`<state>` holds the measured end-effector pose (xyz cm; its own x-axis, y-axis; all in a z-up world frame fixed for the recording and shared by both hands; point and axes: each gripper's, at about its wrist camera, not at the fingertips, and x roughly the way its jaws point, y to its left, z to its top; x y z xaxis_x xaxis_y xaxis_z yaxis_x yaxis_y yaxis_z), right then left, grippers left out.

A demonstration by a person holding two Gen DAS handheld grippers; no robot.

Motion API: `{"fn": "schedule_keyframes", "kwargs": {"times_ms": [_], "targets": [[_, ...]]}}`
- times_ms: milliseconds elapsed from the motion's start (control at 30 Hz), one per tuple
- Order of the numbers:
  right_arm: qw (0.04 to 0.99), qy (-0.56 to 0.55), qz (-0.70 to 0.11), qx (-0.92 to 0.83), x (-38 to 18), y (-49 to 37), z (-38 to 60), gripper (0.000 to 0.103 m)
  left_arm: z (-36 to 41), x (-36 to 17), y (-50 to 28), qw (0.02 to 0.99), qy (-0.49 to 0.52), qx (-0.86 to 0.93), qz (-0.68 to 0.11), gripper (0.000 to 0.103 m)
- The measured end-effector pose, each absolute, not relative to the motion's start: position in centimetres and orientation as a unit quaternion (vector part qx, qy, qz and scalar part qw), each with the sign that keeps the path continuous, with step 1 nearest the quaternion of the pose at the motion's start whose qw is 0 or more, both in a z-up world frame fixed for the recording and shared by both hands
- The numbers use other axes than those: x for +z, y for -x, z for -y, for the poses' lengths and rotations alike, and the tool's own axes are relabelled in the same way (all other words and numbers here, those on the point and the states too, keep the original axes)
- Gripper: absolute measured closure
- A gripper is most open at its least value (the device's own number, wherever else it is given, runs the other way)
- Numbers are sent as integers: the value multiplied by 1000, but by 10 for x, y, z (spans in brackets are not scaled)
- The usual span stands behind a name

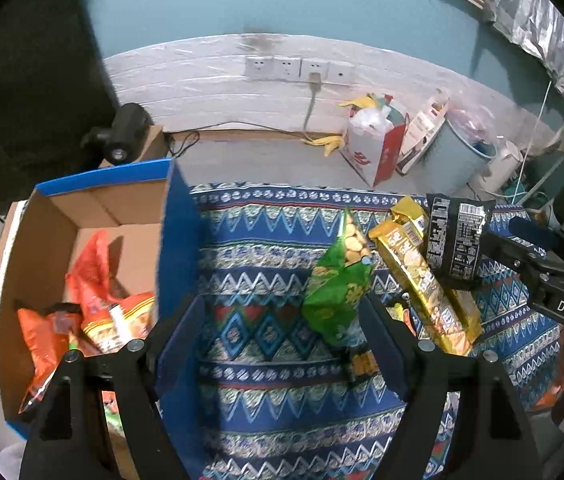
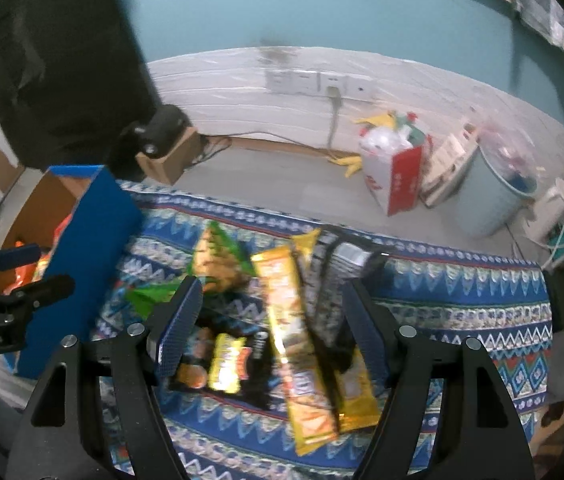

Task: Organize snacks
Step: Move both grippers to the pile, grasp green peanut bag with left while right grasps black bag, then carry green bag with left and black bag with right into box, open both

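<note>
Snack packs lie on a blue patterned cloth point(image 1: 266, 280). A green bag point(image 1: 337, 284) leans by the right finger of my open, empty left gripper point(image 1: 282, 344). Gold biscuit packs point(image 1: 421, 276) and a black pack point(image 1: 457, 240) lie to its right. My right gripper point(image 2: 270, 324) is open above the pile: a black-and-orange bag point(image 2: 222, 364), gold packs point(image 2: 297, 340) and the black pack point(image 2: 329, 280) lie between its fingers, none gripped. A blue-edged cardboard box point(image 1: 102, 204) at left holds orange and red bags point(image 1: 94, 304).
The box's blue wall point(image 1: 178, 240) stands just left of my left gripper. Past the cloth's far edge are floor, a red-and-white bag point(image 1: 373, 144), a pale bin point(image 1: 457, 152), cables and wall sockets point(image 1: 297, 68). The box also shows in the right wrist view point(image 2: 82, 248).
</note>
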<state>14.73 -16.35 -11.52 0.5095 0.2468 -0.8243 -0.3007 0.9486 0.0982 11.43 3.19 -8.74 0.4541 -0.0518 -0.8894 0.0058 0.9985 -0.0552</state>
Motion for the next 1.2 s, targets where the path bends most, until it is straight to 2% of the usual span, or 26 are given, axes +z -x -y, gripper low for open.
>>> {"fn": "schedule_keyframes", "kwargs": {"times_ms": [700, 733, 867, 967, 1200], "targets": [[846, -1, -510, 153, -192, -192, 202, 31, 16, -151, -173, 821, 21, -45, -569, 22], [846, 1, -511, 156, -193, -192, 200, 33, 18, -153, -176, 819, 22, -48, -571, 22], [842, 15, -513, 166, -198, -194, 194, 62, 27, -158, -181, 816, 17, -51, -575, 22], [840, 20, -514, 173, -199, -194, 192, 77, 33, -164, -186, 813, 14, -54, -580, 22], [856, 13, -486, 176, -175, -185, 196, 80, 42, -182, -189, 802, -4, -52, -595, 22]]}}
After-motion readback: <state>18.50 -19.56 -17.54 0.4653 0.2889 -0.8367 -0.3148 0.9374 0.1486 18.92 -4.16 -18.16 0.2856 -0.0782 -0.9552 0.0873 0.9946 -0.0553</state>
